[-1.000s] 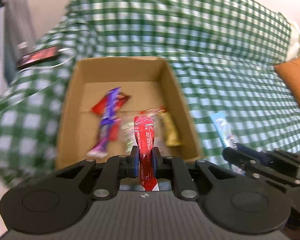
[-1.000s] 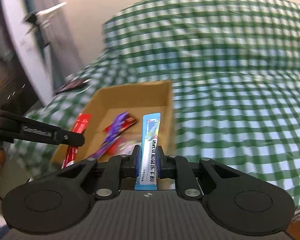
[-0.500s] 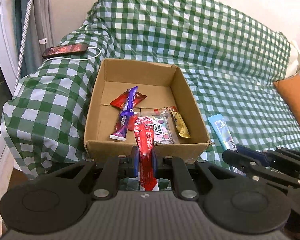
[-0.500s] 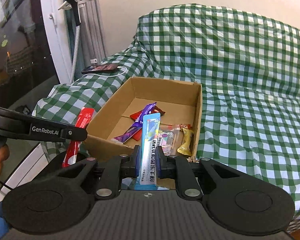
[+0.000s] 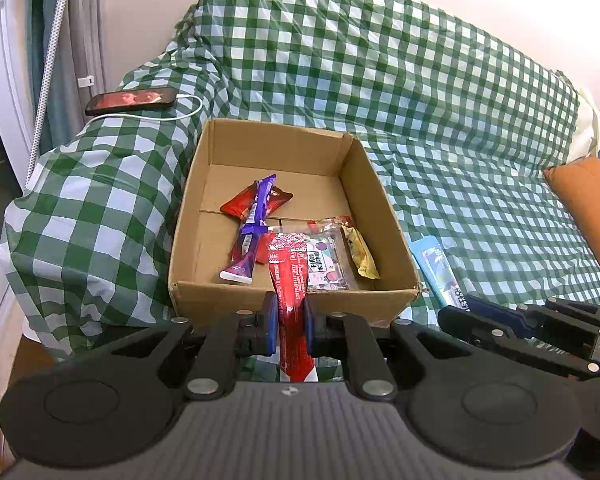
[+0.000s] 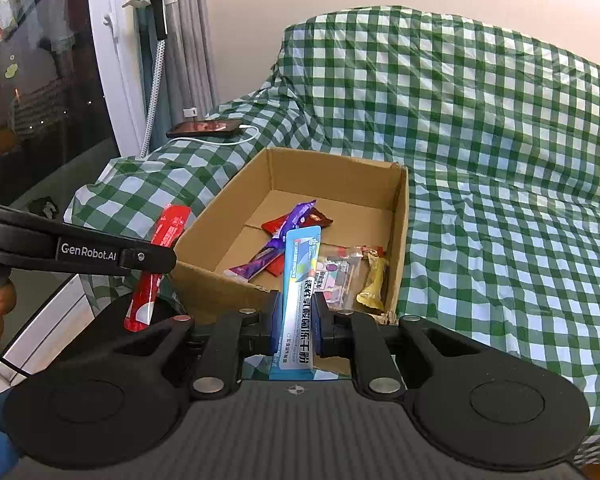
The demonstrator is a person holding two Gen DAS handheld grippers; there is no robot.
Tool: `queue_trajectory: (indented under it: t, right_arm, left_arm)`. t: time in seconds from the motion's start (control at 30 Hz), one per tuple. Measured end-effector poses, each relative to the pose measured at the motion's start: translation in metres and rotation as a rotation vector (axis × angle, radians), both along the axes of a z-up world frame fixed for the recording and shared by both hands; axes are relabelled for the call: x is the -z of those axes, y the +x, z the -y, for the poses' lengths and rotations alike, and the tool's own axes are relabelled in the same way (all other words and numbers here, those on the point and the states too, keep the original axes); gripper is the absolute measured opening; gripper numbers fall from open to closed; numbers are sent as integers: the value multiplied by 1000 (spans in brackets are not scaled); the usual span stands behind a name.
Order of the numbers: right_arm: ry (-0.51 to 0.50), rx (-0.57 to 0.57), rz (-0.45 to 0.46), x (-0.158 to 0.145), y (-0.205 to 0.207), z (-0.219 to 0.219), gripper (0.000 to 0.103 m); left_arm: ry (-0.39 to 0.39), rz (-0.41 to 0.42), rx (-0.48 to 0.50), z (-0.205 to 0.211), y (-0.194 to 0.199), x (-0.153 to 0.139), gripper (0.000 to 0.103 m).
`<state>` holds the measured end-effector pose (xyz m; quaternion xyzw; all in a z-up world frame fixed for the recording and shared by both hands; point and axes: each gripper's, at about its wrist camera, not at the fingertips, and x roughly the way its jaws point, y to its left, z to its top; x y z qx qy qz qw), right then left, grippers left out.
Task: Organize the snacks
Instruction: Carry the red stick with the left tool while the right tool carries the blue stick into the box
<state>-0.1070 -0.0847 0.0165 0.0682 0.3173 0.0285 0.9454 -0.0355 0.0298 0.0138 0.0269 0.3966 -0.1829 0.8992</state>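
Note:
An open cardboard box (image 5: 204, 200) (image 6: 400, 216) sits on a green checked sofa cover. Inside lie a purple bar (image 5: 256, 228), a red packet (image 5: 240, 204), a clear candy bag (image 5: 324, 260) and a yellow snack (image 5: 364, 256). My left gripper (image 5: 288, 320) is shut on a red snack stick (image 5: 290, 280), held just in front of the box's near wall. My right gripper (image 6: 296, 324) is shut on a light blue snack stick (image 6: 300, 280), also in front of the box. The right gripper (image 5: 460, 312) shows to the right in the left wrist view, the left gripper (image 6: 164, 260) at the left in the right wrist view.
A phone (image 5: 132, 100) (image 6: 204, 128) on a white charging cable lies on the sofa arm behind the box. An orange cushion (image 5: 588, 208) lies at the far right. A window and a stand (image 6: 156, 40) are to the left. The sofa seat stretches right of the box.
Both grippers have drawn back from the box with their sticks still held; the box now sits farther ahead and the view has steadied.

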Motion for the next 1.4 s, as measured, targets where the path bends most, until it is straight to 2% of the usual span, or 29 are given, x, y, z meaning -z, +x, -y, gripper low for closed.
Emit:
queue_trajectory:
  t: [0.27, 0.7, 1.13, 1.4]
  right_arm:
    - [5, -5, -40, 7, 13, 1, 17]
    - [2, -20, -120, 24, 50, 7, 17]
    - [42, 5, -114, 26, 114, 28, 17]
    - [61, 29, -114, 36, 162, 45, 17]
  left_arm:
    - [1, -17, -9, 0, 16, 5, 14]
    - [15, -57, -31, 2, 62, 16, 14]
    - [28, -36, -18, 30, 129, 13, 14]
    - [43, -36, -9, 48, 179, 25, 14]
